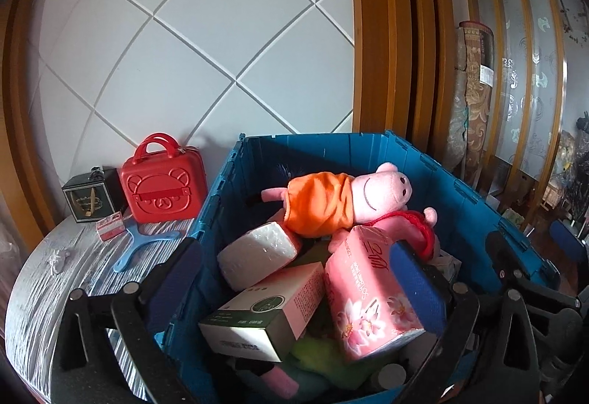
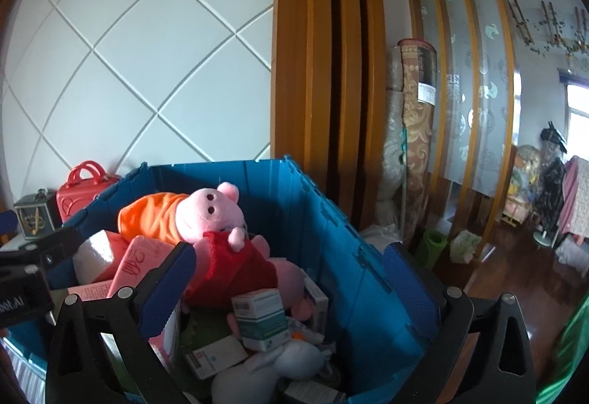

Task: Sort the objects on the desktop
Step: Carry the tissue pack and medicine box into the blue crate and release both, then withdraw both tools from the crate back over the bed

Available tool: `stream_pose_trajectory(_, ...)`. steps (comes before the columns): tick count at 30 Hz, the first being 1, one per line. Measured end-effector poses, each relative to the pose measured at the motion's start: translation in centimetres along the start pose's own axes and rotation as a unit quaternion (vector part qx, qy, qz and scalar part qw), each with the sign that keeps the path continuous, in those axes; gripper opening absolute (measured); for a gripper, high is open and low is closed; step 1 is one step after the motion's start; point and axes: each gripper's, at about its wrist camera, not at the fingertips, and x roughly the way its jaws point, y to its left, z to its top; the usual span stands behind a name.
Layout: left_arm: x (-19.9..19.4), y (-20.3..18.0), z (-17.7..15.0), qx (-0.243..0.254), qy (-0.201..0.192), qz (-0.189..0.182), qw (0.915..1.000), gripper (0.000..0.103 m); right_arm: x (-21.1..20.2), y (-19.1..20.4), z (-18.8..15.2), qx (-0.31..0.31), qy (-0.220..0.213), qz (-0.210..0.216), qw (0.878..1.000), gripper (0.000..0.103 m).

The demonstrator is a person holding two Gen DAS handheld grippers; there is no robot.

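A: Left wrist view has the left claw (image 1: 294,279) spread wide and empty, straddling the deep blue plastic crate's (image 1: 434,176) near-left wall, the pink flowered tissue pack (image 1: 364,297) against its right finger.

B: I'd lift clear before picking. Right wrist view alone shows small white-and-green medicine boxes (image 2: 259,317) between the right claw's (image 2: 291,288) wide, empty fingers; the grey wood-grain counter (image 1: 55,279) appears only leftward.

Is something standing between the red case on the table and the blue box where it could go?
Only the blue box's own near wall. The red case stands upright on the table just outside it; a blue hand mirror lies before it.
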Motion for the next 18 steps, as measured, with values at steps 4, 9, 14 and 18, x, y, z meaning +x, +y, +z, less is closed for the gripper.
stream_pose_trajectory(4,-1.4,1.5,-0.3,-0.009,-0.013,0.006,0.9999,0.103,-1.3,0.9,-0.2,-0.007,-0.005,-0.003,1.0,0.103)
stream_pose_trajectory(9,-3.1,4.9,0.3,-0.026,-0.024,0.032,0.9989,0.103,-2.6,2.7,0.8,-0.005,-0.011,0.017,1.0,0.103)
stream_pose_trajectory(14,-4.9,9.6,0.2,-0.047,-0.033,0.068,0.996,0.103,-4.3,6.1,2.4,-0.003,-0.033,0.052,0.998,0.103)
stream_pose_trajectory(18,-6.0,14.2,-0.8,-0.053,-0.041,0.107,0.992,0.103,-5.2,10.0,3.0,-0.007,-0.054,0.083,0.995,0.103)
